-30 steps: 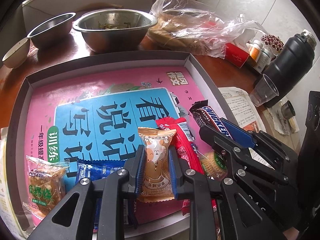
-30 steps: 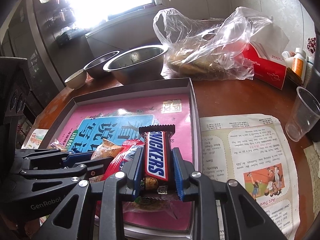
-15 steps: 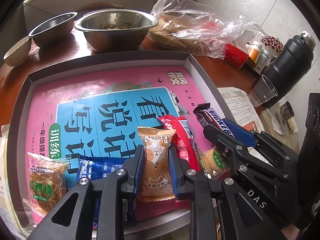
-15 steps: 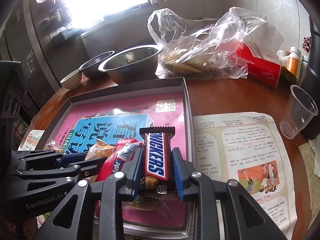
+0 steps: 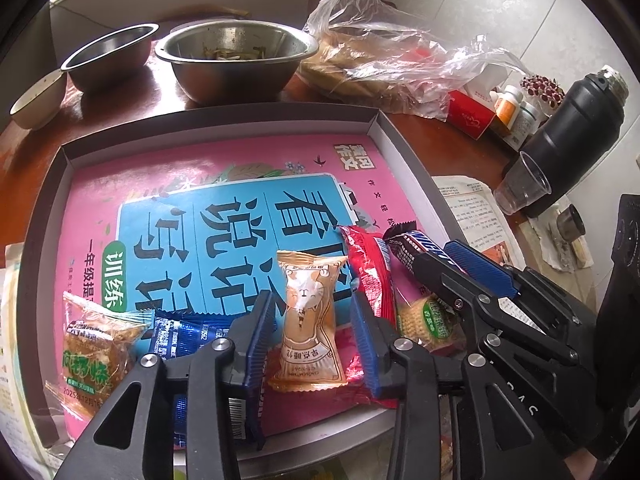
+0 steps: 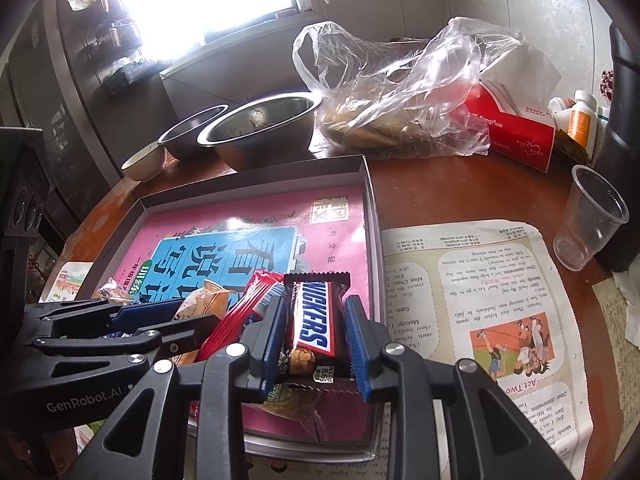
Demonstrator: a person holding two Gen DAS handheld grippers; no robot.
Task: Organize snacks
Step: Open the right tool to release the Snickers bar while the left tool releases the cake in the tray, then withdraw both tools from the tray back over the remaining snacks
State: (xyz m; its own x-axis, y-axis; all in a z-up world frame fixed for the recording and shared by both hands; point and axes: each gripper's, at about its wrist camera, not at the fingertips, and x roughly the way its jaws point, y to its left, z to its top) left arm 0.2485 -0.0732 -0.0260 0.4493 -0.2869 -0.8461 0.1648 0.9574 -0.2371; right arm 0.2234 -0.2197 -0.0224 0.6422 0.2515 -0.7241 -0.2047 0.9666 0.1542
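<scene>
Cluttered wooden bench [image 6: 440, 192], shallow box [image 5: 404, 148]: your left tongs [image 5: 312, 332] are opening around the tan cat-print snack [image 5: 308, 320] at its near edge, right tongs [image 6: 312, 336] clamp the Snickers bar [image 6: 314, 316] beside it; next, probably, release that too.

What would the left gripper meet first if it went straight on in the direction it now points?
The left gripper, its jaws opening, already has the orange cat-print snack packet between them, so it would meet that first, then likely the pink book cover in the tray. Depth is uncertain.
</scene>
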